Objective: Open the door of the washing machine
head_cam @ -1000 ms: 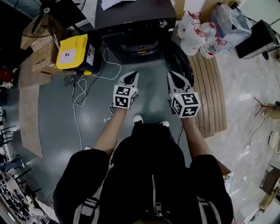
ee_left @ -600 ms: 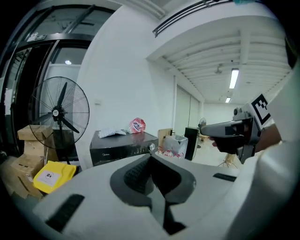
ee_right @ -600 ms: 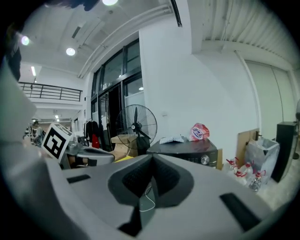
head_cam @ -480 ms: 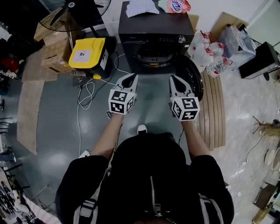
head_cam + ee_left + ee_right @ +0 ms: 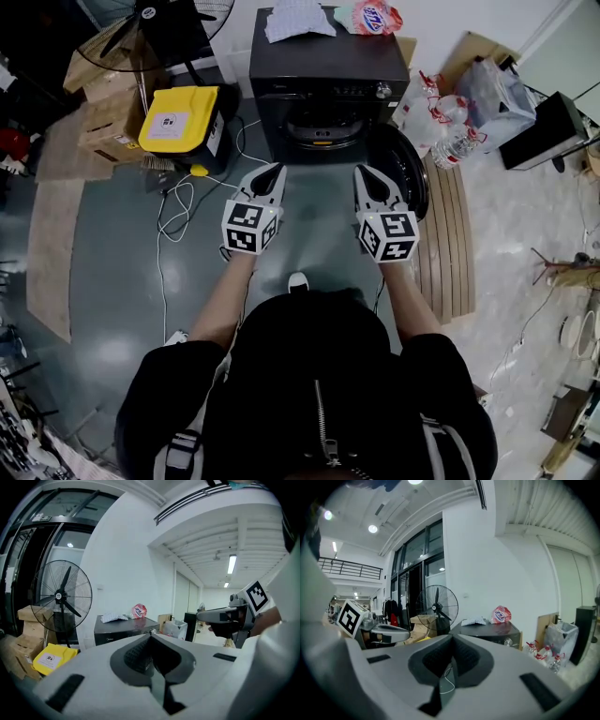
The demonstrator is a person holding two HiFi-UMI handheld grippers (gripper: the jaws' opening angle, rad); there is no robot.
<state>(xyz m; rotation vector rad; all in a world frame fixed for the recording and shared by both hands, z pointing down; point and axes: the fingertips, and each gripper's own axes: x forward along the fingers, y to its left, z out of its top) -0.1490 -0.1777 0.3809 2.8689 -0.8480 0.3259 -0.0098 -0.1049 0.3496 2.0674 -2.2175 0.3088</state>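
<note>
The black washing machine (image 5: 328, 66) stands at the top centre of the head view. Its round door (image 5: 401, 173) hangs swung out to the right of the drum opening (image 5: 323, 129). My left gripper (image 5: 275, 172) and right gripper (image 5: 364, 173) hover side by side over the grey floor in front of the machine, apart from it, both shut and empty. In the left gripper view the shut left gripper (image 5: 151, 634) points at the machine (image 5: 119, 629), with the right gripper (image 5: 206, 616) at its side. In the right gripper view the right gripper (image 5: 452, 637) is also shut, with the machine (image 5: 492, 631) beyond.
A yellow case (image 5: 173, 117), cardboard boxes (image 5: 103, 122) and a standing fan (image 5: 155, 19) are left of the machine. A white cable (image 5: 178, 202) trails over the floor. Water bottles (image 5: 441, 131) and wooden slats (image 5: 445, 234) lie to the right. A cloth (image 5: 295, 19) and a bag (image 5: 370, 17) sit on top.
Both grippers have drawn back from the machine and risen, staying shut. The head view has tilted so the whole machine and its top now show.
</note>
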